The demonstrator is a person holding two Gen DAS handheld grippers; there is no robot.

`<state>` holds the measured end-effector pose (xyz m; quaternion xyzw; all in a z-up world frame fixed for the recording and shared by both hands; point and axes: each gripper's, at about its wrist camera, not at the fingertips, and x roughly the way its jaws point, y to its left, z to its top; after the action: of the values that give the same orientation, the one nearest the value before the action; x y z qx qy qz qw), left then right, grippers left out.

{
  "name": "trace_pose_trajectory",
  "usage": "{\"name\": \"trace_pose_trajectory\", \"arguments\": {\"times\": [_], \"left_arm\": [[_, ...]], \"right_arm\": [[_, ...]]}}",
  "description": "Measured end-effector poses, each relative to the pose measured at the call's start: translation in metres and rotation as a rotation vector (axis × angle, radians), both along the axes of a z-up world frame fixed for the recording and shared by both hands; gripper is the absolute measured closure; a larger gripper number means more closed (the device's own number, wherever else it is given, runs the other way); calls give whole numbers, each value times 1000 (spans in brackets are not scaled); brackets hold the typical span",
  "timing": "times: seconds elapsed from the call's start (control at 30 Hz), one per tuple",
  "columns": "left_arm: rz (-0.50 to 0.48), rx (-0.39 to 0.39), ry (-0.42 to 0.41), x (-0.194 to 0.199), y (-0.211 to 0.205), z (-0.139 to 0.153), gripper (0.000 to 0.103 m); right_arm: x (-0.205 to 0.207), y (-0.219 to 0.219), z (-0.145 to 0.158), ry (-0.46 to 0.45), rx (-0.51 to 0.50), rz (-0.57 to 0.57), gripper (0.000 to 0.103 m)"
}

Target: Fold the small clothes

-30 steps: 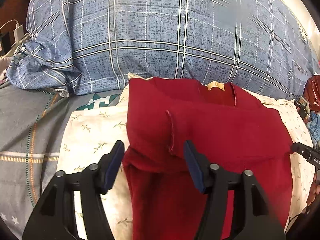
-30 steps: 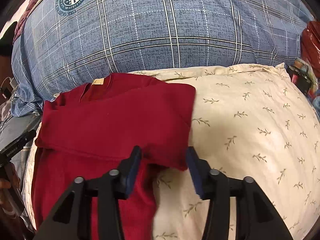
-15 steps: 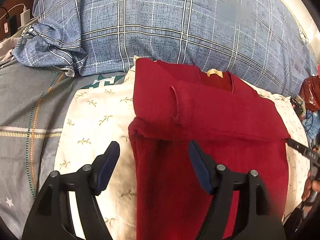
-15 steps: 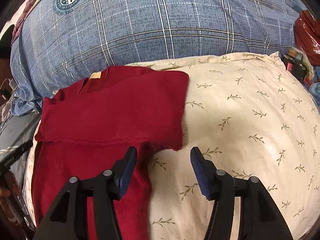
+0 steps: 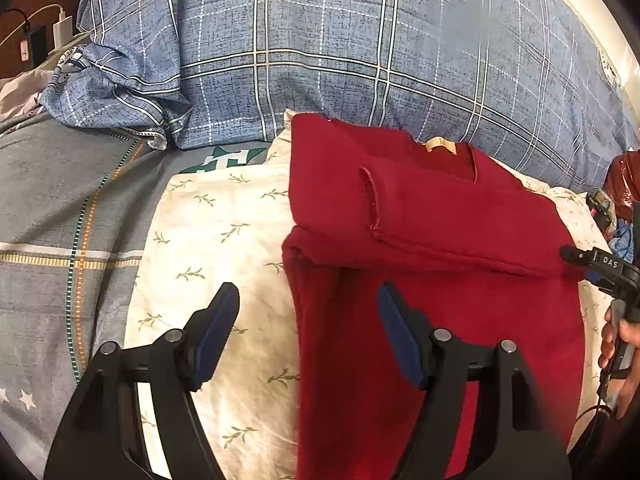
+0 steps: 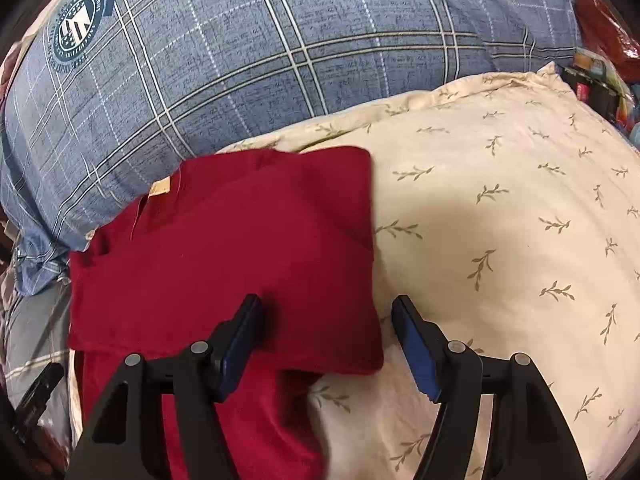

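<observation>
Red shirt [image 5: 432, 280] lies on the leaf-print pillow [image 5: 208, 248], in front of the blue plaid pillow [image 5: 320, 52]. Both sleeves are folded across the chest; the lower body is not yet folded up, so roughly half remains. Left gripper [image 5: 308, 332] hovers released over the shirt's left edge. Right gripper [image 6: 326, 336] likewise gapes, empty, straddling the right edge. Compared with a second ago, both have drawn back from the cloth and spread wider.
</observation>
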<state>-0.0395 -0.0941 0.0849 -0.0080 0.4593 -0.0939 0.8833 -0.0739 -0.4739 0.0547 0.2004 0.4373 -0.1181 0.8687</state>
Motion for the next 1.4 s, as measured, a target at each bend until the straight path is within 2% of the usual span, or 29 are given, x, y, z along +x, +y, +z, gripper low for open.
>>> {"name": "trace_pose_trajectory", "arguments": {"times": [0.4,0.47,0.53,0.57,0.63,0.73,0.87,1.07,1.1,1.17,1.2,1.3,1.33,1.4], "left_arm": [[17,-24,17,9,2,-8,32],[17,-28,15,10,3,-9,32],[16,-32,18,12,3,-11,32],[15,-36,19,12,3,-11,32],[14,-49,13,15,2,-9,32],[7,-79,1,23,-4,-3,32],[-5,-126,-19,37,-17,3,32],[-33,-124,38,68,-49,-16,32],[-49,-115,45,72,-57,-19,37],[-69,-91,24,73,-67,-19,79],[-98,-81,33,75,-74,-17,93],[-132,-90,12,78,-78,-4,94],[-144,-94,-12,77,-76,3,94],[-136,-97,-47,76,-64,14,94]], "right_arm": [[10,6,-7,9,-49,44,33],[11,8,-7,3,-68,61,35],[11,12,-6,-12,-90,89,51],[10,14,-4,-20,-114,95,54],[8,18,2,-47,-159,122,75],[7,23,6,-56,-205,149,79],[7,17,2,-59,-176,145,79],[3,15,0,-79,-164,145,78],[3,13,0,-83,-158,144,78],[2,12,0,-91,-143,139,79],[1,10,1,-94,-127,136,79],[-2,8,8,-118,-82,131,77],[-3,5,12,-132,-46,122,69],[-9,-4,21,-179,26,94,66]]}}
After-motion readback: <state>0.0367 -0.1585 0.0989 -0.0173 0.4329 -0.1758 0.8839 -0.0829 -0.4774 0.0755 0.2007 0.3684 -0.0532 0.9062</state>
